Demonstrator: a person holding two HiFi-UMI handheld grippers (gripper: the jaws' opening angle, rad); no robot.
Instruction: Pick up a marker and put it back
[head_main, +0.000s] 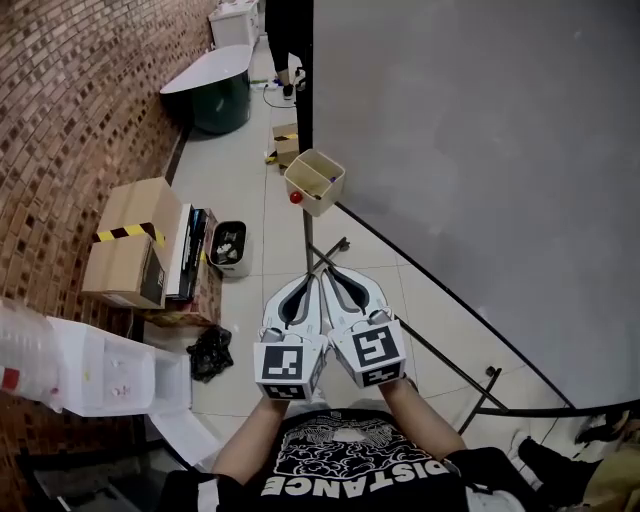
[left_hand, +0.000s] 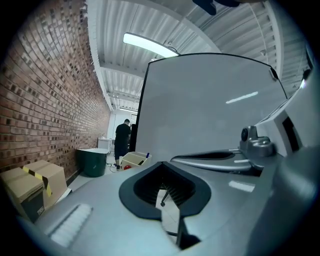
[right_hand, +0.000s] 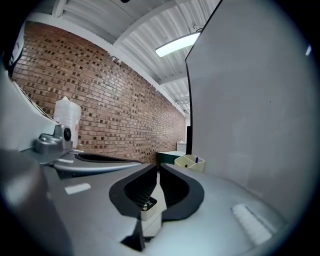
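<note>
A cream bin (head_main: 315, 180) hangs at the lower left corner of the whiteboard (head_main: 480, 150), with markers (head_main: 320, 181) lying inside and a red round piece (head_main: 296, 197) on its near side. A blue marker (right_hand: 196, 160) sticks up from the bin (right_hand: 190, 162) in the right gripper view, and the bin (left_hand: 134, 159) also shows in the left gripper view. My left gripper (head_main: 316, 275) and right gripper (head_main: 328, 272) are held side by side in front of my chest, well short of the bin. Both are shut with nothing between the jaws.
The whiteboard stand's feet (head_main: 330, 247) run along the tiled floor ahead. Cardboard boxes (head_main: 135, 240), a small waste basket (head_main: 229, 246) and a black bag (head_main: 210, 352) line the brick wall (head_main: 70, 110) on the left. Farther off stand a dark green table (left_hand: 92, 161) and a person (left_hand: 122, 140).
</note>
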